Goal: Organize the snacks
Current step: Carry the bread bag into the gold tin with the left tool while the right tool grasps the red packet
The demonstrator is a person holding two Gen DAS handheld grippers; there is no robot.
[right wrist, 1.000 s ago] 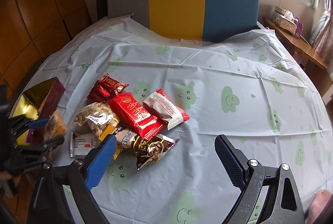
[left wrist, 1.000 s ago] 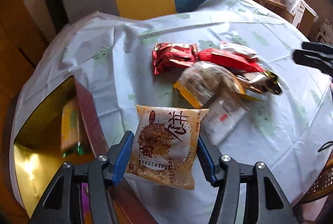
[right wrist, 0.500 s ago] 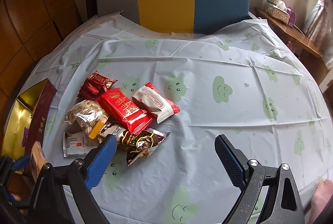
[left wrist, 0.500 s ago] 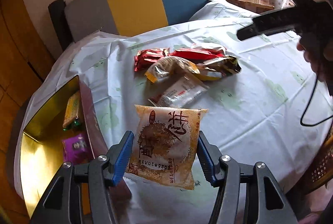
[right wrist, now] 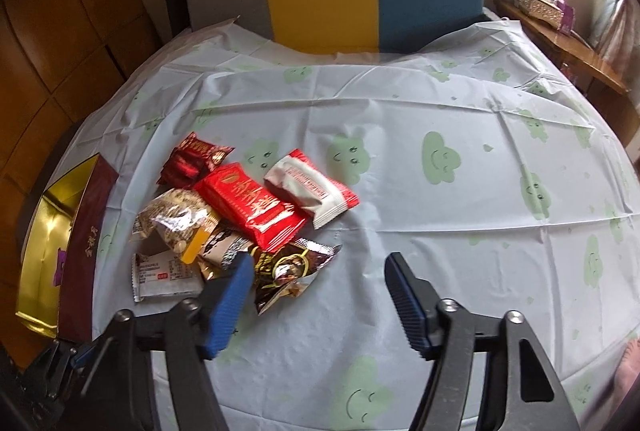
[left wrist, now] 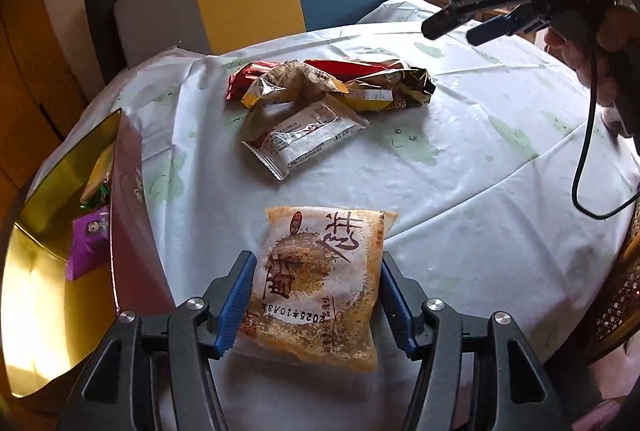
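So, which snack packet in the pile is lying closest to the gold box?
The white packet with small printed text, flat at the pile's near-left edge. The other packets lie farther from the gold box.

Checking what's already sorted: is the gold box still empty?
No, the gold box already holds a purple packet and a yellow packet.

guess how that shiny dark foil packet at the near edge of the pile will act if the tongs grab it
The shiny dark foil packet looks crinkled and limp, so it will probably flex and crumple rather than stay flat. Its glossy film may slip between pads. It overlaps the red packet, so lifting might nudge that neighbour.
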